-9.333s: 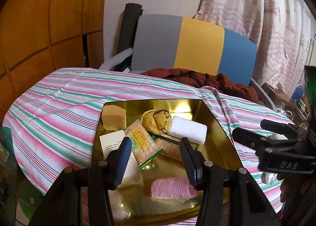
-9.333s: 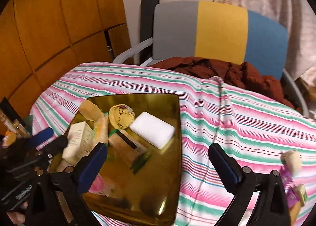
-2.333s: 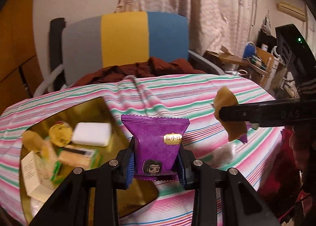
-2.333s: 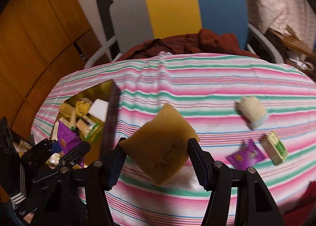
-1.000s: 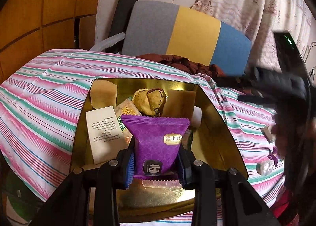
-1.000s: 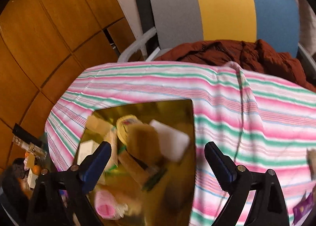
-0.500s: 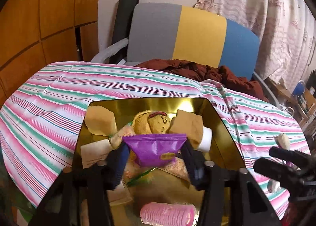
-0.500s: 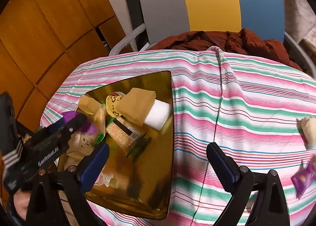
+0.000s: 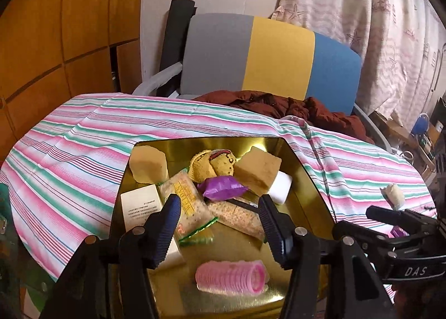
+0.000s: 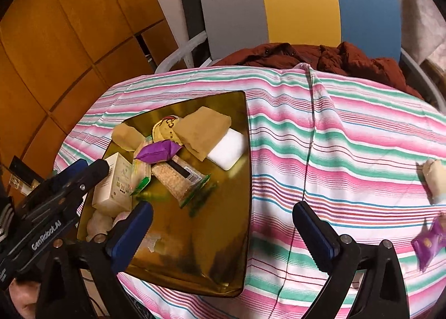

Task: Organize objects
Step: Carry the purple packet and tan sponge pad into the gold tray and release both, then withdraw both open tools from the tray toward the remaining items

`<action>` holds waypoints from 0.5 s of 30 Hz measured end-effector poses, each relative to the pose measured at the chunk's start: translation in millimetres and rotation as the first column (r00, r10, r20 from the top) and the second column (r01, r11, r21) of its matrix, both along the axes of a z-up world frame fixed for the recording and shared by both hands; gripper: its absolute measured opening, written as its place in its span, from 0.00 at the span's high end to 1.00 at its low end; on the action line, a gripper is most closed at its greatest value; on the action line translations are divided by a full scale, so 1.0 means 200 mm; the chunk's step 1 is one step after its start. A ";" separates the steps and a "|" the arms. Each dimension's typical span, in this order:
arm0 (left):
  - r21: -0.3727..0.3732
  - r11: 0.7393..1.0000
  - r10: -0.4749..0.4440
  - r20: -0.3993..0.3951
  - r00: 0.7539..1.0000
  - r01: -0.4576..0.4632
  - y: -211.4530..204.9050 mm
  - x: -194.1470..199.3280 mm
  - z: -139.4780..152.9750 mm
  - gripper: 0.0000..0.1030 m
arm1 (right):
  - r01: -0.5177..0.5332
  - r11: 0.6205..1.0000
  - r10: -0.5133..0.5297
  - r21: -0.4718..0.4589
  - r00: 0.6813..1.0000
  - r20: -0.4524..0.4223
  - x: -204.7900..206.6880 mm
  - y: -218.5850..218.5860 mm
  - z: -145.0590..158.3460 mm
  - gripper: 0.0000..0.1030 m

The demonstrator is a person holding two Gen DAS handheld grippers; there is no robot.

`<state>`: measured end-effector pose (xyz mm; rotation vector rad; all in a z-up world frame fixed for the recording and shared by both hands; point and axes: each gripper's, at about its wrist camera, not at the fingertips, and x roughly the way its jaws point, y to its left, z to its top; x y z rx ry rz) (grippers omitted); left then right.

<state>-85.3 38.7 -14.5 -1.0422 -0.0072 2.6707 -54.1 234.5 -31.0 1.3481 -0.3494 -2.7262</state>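
Observation:
A gold tray (image 9: 306, 193) (image 10: 223, 257) on the striped cloth holds several items. A purple snack packet (image 9: 221, 186) (image 10: 159, 151) lies on the pile, beside a tan sponge (image 9: 257, 170) (image 10: 203, 131), a white block (image 9: 281, 188) (image 10: 227, 149), a white box (image 9: 140, 204) (image 10: 111, 182) and a pink hair roller (image 9: 231, 277). My left gripper (image 9: 218, 225) (image 10: 83, 172) hangs open and empty over the tray's near part. My right gripper (image 10: 223, 232) (image 9: 362, 224) stands open and empty above the tray's right edge. On the cloth at the right lie a pale sponge (image 10: 434, 177) (image 9: 393, 196) and a second purple packet (image 10: 429, 241).
A grey, yellow and blue chair (image 9: 267, 60) (image 10: 301, 9) with a dark red jacket (image 9: 281, 107) (image 10: 320, 58) stands behind the table. Wood panelling (image 9: 55, 26) fills the left. A patterned curtain (image 9: 376, 26) hangs at the right. The cloth (image 10: 334, 138) has bare room right of the tray.
My left gripper opened and let the purple packet fall onto the pile in the tray. The right gripper, having dropped the tan sponge there, has drawn back slightly and stays open.

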 end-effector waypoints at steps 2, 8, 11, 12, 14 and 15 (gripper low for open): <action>0.001 1.000 -0.006 -0.005 1.000 0.006 0.00 0.02 0.01 0.43 | -0.001 1.000 0.001 0.013 1.000 -0.011 0.01 -0.01 0.02 0.02; -0.002 1.000 -0.027 -0.030 0.999 0.027 0.01 0.09 0.04 0.43 | 0.008 0.992 0.000 0.127 0.998 -0.066 0.07 -0.07 0.07 0.00; -0.006 0.999 -0.042 -0.040 0.998 0.042 0.03 0.13 0.05 0.43 | 0.013 0.983 0.001 0.184 0.997 -0.078 0.09 -0.08 0.08 0.00; -0.007 0.999 -0.047 -0.041 0.998 0.047 0.03 0.14 0.05 0.43 | 0.015 0.981 0.001 0.193 0.997 -0.080 0.10 -0.09 0.08 0.00; -0.006 0.998 -0.059 -0.040 0.997 0.059 0.04 0.16 0.05 0.43 | 0.024 0.978 -0.006 0.206 0.996 -0.084 0.11 -0.09 0.07 0.00; -0.008 0.998 -0.063 -0.040 0.997 0.063 0.05 0.17 0.05 0.43 | 0.032 0.978 -0.014 0.207 0.996 -0.086 0.12 -0.08 0.07 0.00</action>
